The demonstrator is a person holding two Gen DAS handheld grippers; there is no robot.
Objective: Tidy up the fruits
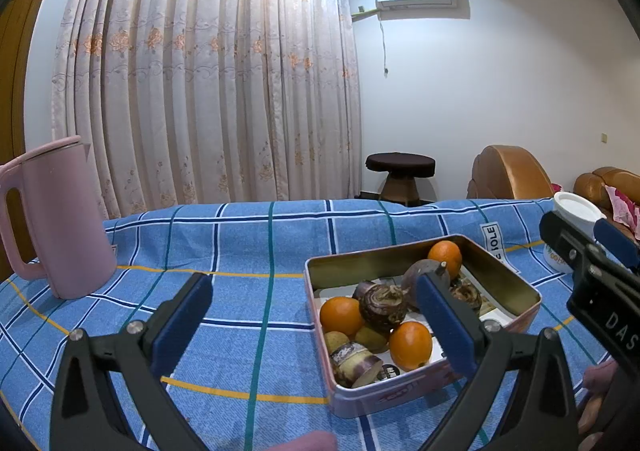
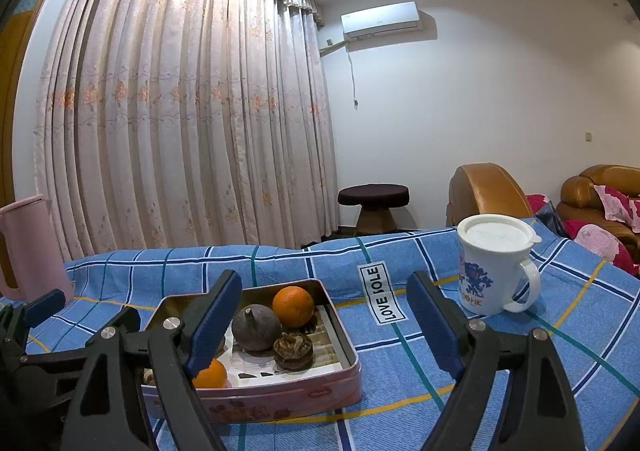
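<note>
- Left gripper [image 1: 316, 315]: jaws spread wide, nothing held between the blue pads [image 1: 182, 325]. It hovers above the blue checked cloth [image 1: 248, 235]; in the left wrist view its right pad overlaps the tin's near right part, but contact cannot be judged.
- Right gripper [image 2: 324, 325]: jaws likewise wide apart and empty. Its left finger [image 2: 210, 325] crosses in front of the tin's near left portion; touching or not cannot be told.
- Tin [image 1: 320, 335]: a shallow rectangular metal box with pink outer walls and a gold-toned inside, resting on the cloth towards the right half of the covered surface, lid off.
- Oranges: three in the tin, one at the far corner [image 1: 445, 256], one at the left side [image 1: 341, 316], one at the near side [image 1: 411, 346].
- Dark round fruit [image 2: 256, 327]: brownish purple with a short stem, just beside the far orange.
- Brown ridged pieces [image 1: 383, 307]: several lie among the oranges, with two small yellowish fruits [image 1: 370, 339] and a cut purple-skinned piece [image 1: 354, 365] at the near left corner of the tin.
- White mug [image 2: 494, 263]: lidded, blue print, standing upright near the far right edge of the cloth, well apart from the tin.
- Pink kettle [image 1: 58, 219]: upright at the far left edge.
- Label [image 2: 380, 293]: a white strip on the cloth between tin and mug.
</note>
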